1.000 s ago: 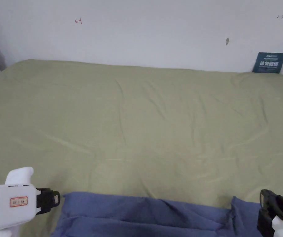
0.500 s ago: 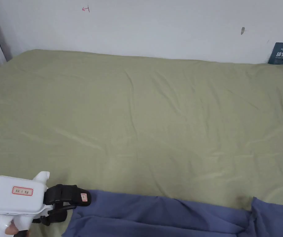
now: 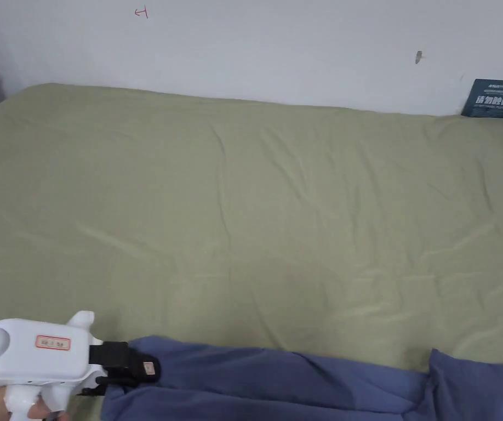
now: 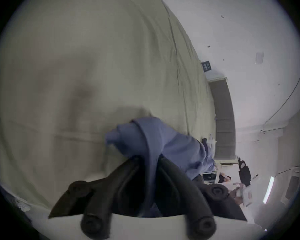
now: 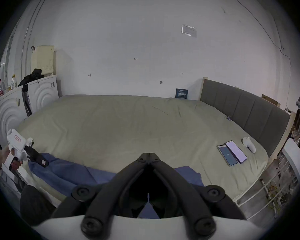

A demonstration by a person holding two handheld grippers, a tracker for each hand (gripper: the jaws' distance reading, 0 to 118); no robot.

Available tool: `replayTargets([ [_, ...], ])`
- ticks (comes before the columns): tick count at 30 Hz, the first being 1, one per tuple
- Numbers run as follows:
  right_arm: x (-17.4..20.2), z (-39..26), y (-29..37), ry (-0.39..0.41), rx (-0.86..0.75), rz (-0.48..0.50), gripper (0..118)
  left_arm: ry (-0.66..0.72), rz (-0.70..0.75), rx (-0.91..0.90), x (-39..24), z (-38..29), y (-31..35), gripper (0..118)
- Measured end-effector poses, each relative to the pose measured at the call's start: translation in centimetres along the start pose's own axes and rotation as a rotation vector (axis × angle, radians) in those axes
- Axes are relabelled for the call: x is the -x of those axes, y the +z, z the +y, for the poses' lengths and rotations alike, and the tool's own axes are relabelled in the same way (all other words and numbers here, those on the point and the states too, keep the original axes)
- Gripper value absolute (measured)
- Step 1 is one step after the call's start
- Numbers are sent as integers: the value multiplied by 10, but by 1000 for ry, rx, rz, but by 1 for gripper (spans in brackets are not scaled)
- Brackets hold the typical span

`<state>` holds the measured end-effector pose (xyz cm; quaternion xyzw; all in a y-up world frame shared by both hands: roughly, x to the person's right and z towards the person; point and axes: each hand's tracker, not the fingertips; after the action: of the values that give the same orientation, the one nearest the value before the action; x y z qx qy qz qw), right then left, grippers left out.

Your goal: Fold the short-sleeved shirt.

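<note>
Left tool (image 4: 148, 159) clamping blue shirt (image 4: 163, 139), red-bordered label (image 3: 52, 343) unreadable

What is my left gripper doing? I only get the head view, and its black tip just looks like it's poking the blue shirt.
Observer: In the left gripper view, the left gripper has both jaws pressed on a bunched fold of the blue shirt.
Operator: What about the right one? I just see a black bit at the edge.
Observer: The right gripper has its jaws shut, and no cloth shows between the tips. The shirt lies beneath it.
Operator: Is other stuff on the bed?
Observer: Yes. Two phones and a white controller lie on the green sheet, near the grey headboard.
</note>
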<state>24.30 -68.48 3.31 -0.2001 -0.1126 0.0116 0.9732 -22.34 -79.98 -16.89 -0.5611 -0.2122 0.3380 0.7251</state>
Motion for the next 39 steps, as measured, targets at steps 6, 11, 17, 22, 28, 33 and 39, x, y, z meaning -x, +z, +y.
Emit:
replayTargets([
  [6, -12, 7, 7, -25, -38, 13, 0, 0, 40, -125, 10, 12, 69, 9],
  [11, -19, 11, 14, -23, -69, 38, 0, -45, 182, -193, -22, 1, 124, 9],
  [17, -23, 13, 26, -22, -105, 55, 0, -218, 235, -130, -111, -35, 96, 9],
  [22, -32, 7, 35, -20, -106, 38, 0, -360, 245, -26, -172, -47, 24, 9],
  [28, -52, -10, 39, -34, -59, 14, 0, -490, 302, 75, -207, -68, -84, 15],
  [33, -67, -22, 36, -44, -22, -15, 0, -531, 299, 141, -190, -78, -152, 108],
  [39, -75, -27, 29, -59, 4, -19, 0, -419, 166, 49, -170, -67, -98, 113],
])
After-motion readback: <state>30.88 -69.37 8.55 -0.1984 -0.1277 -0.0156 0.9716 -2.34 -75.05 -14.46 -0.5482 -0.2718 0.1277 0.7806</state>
